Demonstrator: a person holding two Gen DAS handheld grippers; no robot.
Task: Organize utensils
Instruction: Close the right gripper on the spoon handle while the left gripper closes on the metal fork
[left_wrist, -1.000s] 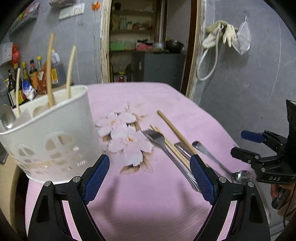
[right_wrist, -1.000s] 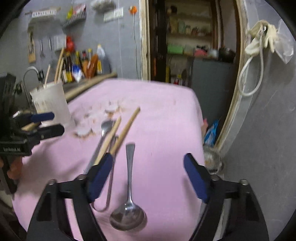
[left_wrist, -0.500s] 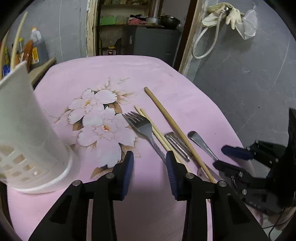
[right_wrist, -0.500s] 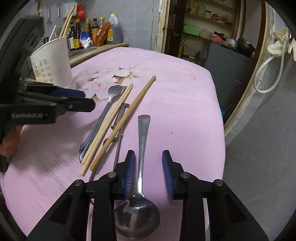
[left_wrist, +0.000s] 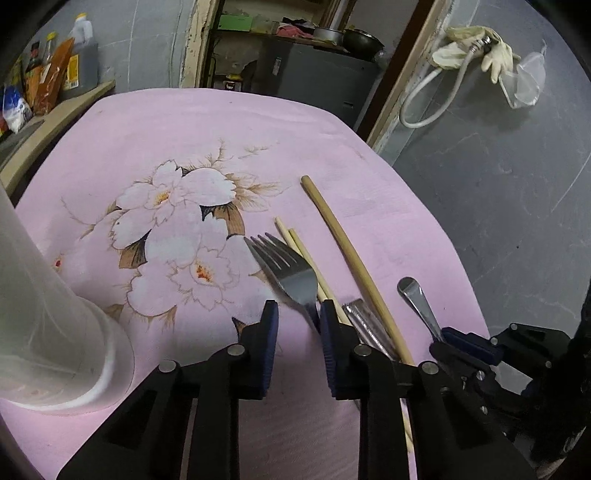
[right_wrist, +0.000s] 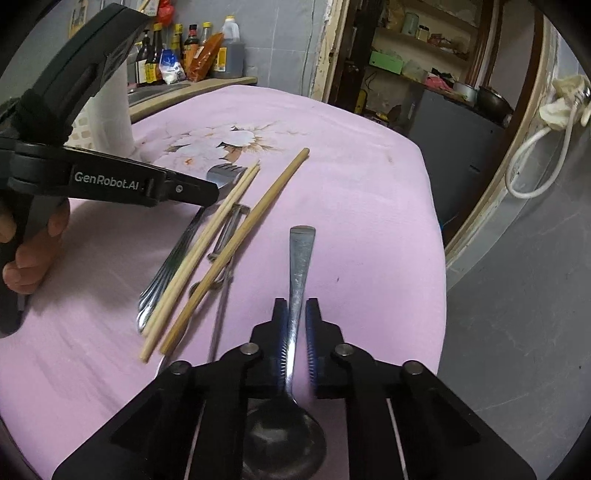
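Utensils lie in a row on the pink flowered cloth (left_wrist: 184, 129). My left gripper (left_wrist: 295, 314) is low over the steel fork (left_wrist: 288, 269), its jaws partly closed around the fork's neck with a gap on each side. Beside the fork lie thin chopsticks (left_wrist: 299, 247), a thick wooden stick (left_wrist: 343, 251) and a metal peeler (left_wrist: 364, 325). My right gripper (right_wrist: 296, 314) has its jaws nearly closed around the handle of the steel spoon (right_wrist: 301, 266), which lies flat. The white slotted utensil holder (left_wrist: 44, 314) stands at the left.
Sauce bottles (right_wrist: 192, 51) line a counter behind the table. The table's right edge (right_wrist: 439, 258) drops off to a grey wall. A doorway with shelves (left_wrist: 295, 44) is beyond the far edge. The left gripper's body (right_wrist: 110, 181) crosses the right wrist view.
Both grippers have dropped toward the cloth and narrowed their jaws, the left around the fork's neck, the right around the spoon's handle. The holder has slid to the left edge of view.
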